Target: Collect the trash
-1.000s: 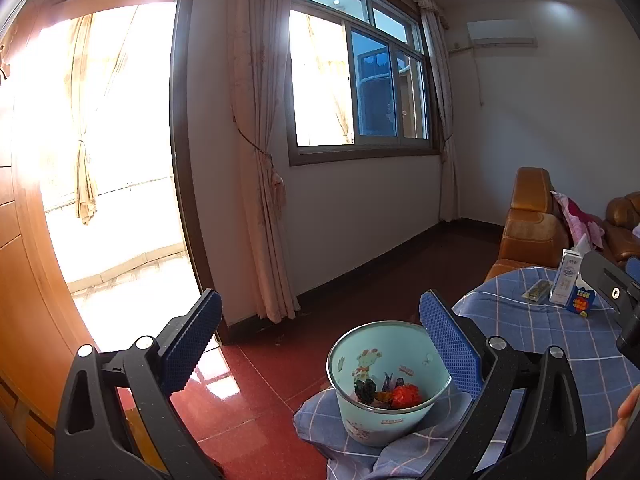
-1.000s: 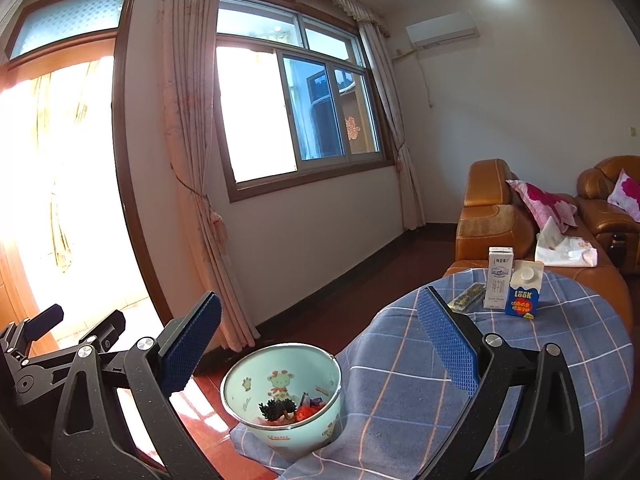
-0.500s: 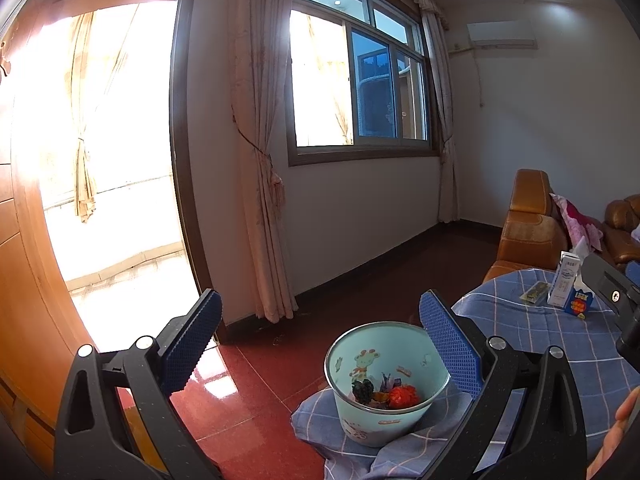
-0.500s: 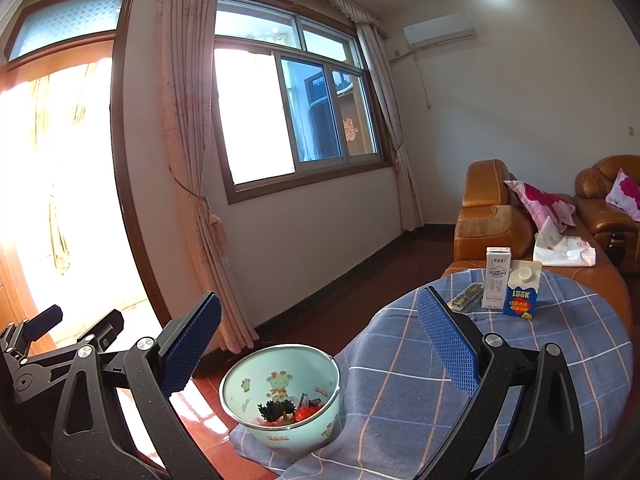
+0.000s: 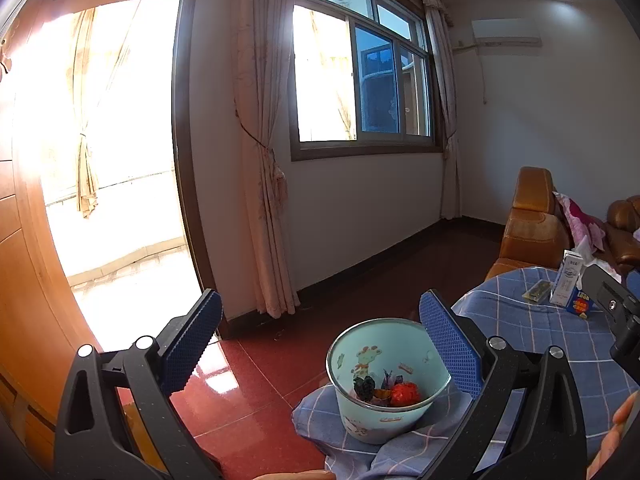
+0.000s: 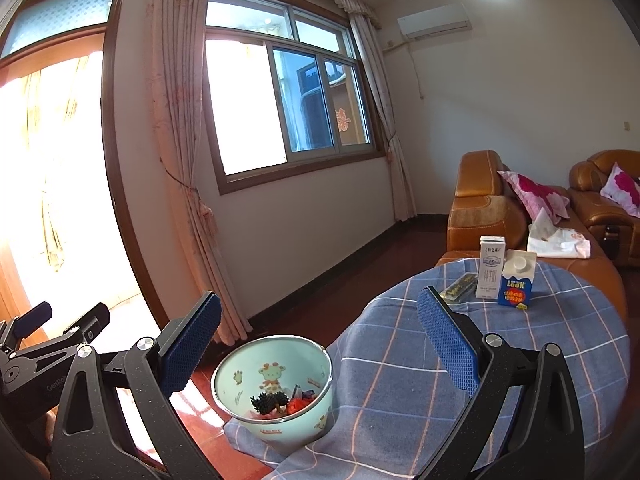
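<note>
A pale blue pail with a giraffe picture stands at the near edge of a round table under a blue checked cloth. Red, black and purple scraps lie in its bottom. At the table's far side stand a white carton, a blue carton and a flat dark wrapper. My left gripper is open above the pail's left side, holding nothing. My right gripper is open too, over the pail and cloth.
Glossy red floor lies left of the table. Beyond the table are an orange leather sofa with pink cushions and a white bag. A bright doorway, a curtain and a window line the wall.
Both views have shifted only slightly; the pail and cartons sit a touch differently in frame. Both grippers stay open and nothing was taken hold of.
</note>
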A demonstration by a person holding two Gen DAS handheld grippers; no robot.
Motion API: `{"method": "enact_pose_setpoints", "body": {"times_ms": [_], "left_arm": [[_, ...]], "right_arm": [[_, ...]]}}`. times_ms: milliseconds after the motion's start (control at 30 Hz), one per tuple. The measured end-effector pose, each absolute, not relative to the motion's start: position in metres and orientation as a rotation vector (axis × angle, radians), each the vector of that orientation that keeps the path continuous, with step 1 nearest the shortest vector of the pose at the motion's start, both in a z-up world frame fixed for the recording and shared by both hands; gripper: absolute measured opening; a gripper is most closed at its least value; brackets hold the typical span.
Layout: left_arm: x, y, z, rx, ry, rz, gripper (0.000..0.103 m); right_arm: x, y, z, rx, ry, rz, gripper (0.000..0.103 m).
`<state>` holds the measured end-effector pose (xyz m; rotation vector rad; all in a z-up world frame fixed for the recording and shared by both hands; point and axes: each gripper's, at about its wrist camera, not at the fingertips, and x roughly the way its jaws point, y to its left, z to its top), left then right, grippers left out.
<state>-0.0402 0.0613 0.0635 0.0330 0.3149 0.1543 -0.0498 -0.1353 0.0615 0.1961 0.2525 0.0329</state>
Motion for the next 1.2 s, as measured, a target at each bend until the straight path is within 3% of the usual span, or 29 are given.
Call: {"method": "enact_pose_setpoints", "body": {"times_ms": [1200], "left_arm": [[-0.036,0.059,0.06,0.033,0.345,0.123,0.097]], "right_arm": [[-0.044,-0.156,0.055,0.219,0.267,-0.028,0.096]]}}
